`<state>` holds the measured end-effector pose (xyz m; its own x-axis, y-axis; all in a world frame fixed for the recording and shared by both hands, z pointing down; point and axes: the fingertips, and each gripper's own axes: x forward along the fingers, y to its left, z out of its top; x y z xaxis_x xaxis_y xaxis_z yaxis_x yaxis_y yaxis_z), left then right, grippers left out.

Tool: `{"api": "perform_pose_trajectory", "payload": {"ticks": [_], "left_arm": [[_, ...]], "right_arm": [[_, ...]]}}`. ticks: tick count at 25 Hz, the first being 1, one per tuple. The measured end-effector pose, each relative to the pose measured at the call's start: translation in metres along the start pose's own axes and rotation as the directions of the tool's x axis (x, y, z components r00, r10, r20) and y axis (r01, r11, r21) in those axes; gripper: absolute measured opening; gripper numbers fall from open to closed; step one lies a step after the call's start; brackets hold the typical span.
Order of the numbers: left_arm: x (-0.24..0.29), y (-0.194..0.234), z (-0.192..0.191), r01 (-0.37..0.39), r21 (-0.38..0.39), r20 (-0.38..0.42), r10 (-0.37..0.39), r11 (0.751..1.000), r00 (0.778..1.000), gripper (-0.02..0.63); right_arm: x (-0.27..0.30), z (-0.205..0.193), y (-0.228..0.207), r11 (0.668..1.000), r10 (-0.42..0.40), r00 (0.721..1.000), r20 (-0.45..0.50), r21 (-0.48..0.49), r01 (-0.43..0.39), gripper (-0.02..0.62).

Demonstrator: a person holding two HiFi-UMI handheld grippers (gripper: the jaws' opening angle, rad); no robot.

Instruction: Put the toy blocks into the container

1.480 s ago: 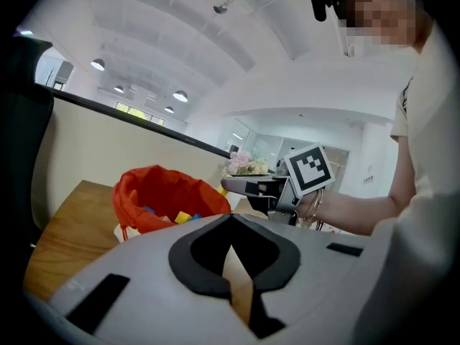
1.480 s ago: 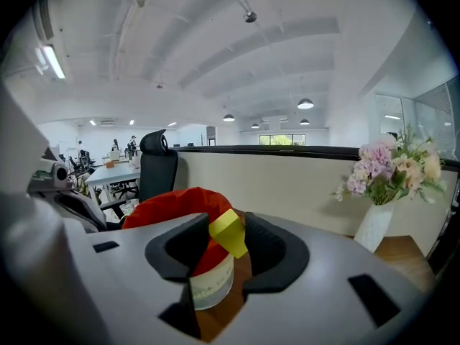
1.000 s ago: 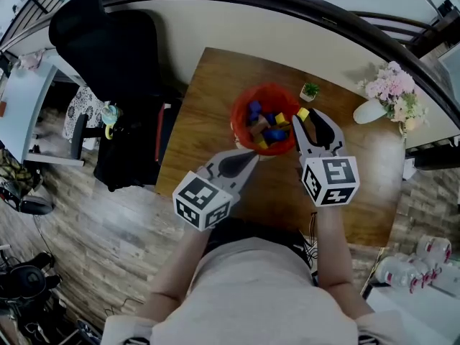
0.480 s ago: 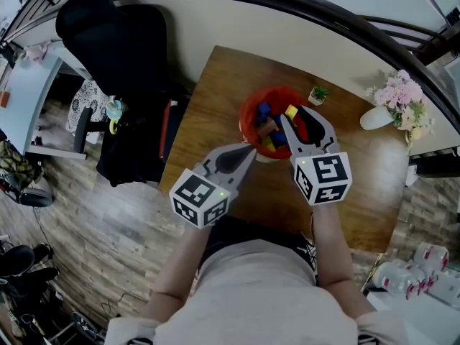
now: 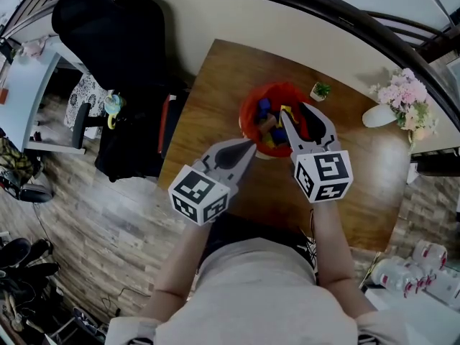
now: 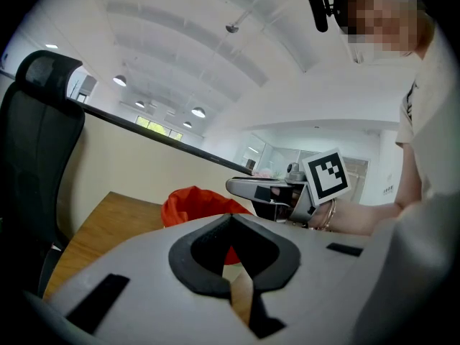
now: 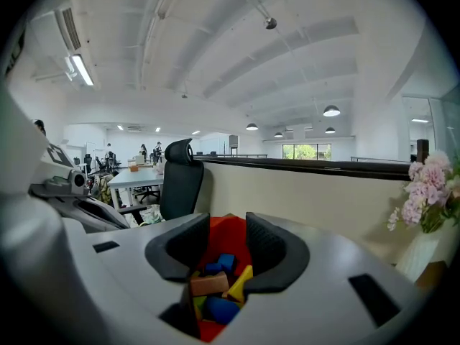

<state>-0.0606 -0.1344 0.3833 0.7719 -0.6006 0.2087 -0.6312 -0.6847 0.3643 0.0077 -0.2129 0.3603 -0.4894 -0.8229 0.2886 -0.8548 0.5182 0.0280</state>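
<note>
The right gripper has moved left from the right rim of the red container to a position over its opening. Its jaws remain part-closed on a yellow block. Release appears to be the only step left for this block; other blocks already lie inside. The left gripper is closed and empty, just beside the near rim. A small potted plant stands near the far rim. The table offers open room to the left and on the near side.
</note>
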Motion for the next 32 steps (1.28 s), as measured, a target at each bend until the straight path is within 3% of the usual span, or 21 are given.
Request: {"api": "perform_pose_trajectory", "payload": {"ticks": [21, 32], "left_arm": [[0.015, -0.02, -0.001, 0.049, 0.019, -0.009, -0.049, 0.999, 0.999, 0.014], [0.034, -0.044, -0.007, 0.127, 0.03, -0.046, -0.126, 0.991, 0.991, 0.014]], "right_arm": [[-0.027, 0.001, 0.001, 0.999, 0.01, 0.999, 0.037, 0.037, -0.012, 0.153], [-0.062, 0.002, -0.003, 0.999, 0.001, 0.997, 0.081, 0.044, -0.004, 0.012]]}}
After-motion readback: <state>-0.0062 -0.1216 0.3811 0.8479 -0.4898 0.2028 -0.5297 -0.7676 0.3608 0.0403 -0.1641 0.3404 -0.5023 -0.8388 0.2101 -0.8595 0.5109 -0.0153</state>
